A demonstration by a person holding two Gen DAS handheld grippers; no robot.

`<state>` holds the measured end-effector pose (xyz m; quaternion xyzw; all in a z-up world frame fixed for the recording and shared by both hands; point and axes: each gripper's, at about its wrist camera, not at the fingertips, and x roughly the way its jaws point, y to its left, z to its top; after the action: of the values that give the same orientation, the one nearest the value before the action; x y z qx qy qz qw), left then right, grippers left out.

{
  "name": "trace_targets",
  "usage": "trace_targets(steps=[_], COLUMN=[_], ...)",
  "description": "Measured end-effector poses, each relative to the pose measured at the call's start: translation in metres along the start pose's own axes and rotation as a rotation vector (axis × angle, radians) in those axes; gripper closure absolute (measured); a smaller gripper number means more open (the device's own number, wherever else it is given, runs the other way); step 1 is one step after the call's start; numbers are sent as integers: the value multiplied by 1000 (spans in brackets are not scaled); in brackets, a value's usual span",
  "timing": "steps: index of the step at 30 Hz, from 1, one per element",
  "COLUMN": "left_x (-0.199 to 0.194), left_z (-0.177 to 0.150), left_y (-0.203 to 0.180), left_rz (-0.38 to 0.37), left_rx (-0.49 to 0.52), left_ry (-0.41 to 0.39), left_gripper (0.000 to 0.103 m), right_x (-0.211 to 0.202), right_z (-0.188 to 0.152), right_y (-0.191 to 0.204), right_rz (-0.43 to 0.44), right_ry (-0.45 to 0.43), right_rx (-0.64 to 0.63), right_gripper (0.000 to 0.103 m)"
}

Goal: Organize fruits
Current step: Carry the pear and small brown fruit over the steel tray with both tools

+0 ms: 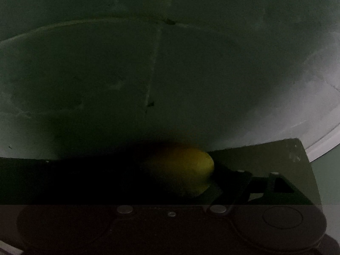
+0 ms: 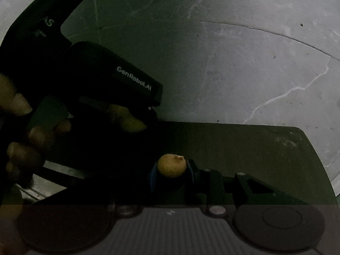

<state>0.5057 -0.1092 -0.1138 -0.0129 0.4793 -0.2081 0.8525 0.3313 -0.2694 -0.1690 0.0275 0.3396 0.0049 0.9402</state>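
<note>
While "GenRobot.AI" marks the left claw, both claws grip fruit: lemon; small brown fruit.

Only readable bits are on the matte black plastic handheld gripper body, up and left of the right claw: white "GenRobot.AI" on its front housing, plus "AS" higher up. Small print underneath's too blurry.
</note>
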Motion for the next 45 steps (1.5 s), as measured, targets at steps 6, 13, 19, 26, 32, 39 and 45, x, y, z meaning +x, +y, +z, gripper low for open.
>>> trace_targets(steps=[6,13,19,26,32,39,45], left_x=[-11,-29,-53,-77,-102,-127,-145], left_z=[-15,-35,-50,-78,-92,-111,-119], left_y=[7,21,36,43,52,65,73], left_rz=[2,0,-3,-18,-38,-58,-71], left_rx=[-11,-15,-19,5,27,41,51], left_ry=[-16,-2,-4,-23,-32,-29,-23], left_gripper=[25,25,25,25,25,25,25], right_x=[-3,-6,-4,-15,-29,-45,-58], right_z=[0,2,5,5,3,-4,-12], right_y=[1,3,6,9,15,22,35], right_rz=[0,-6,-7,-17,-35,-58,-68], right_ry=[1,4,0,-19,-35,-38,-31], right_rx=[3,4,4,8,19,36,51], right_gripper=[70,70,70,70,70,70,70])
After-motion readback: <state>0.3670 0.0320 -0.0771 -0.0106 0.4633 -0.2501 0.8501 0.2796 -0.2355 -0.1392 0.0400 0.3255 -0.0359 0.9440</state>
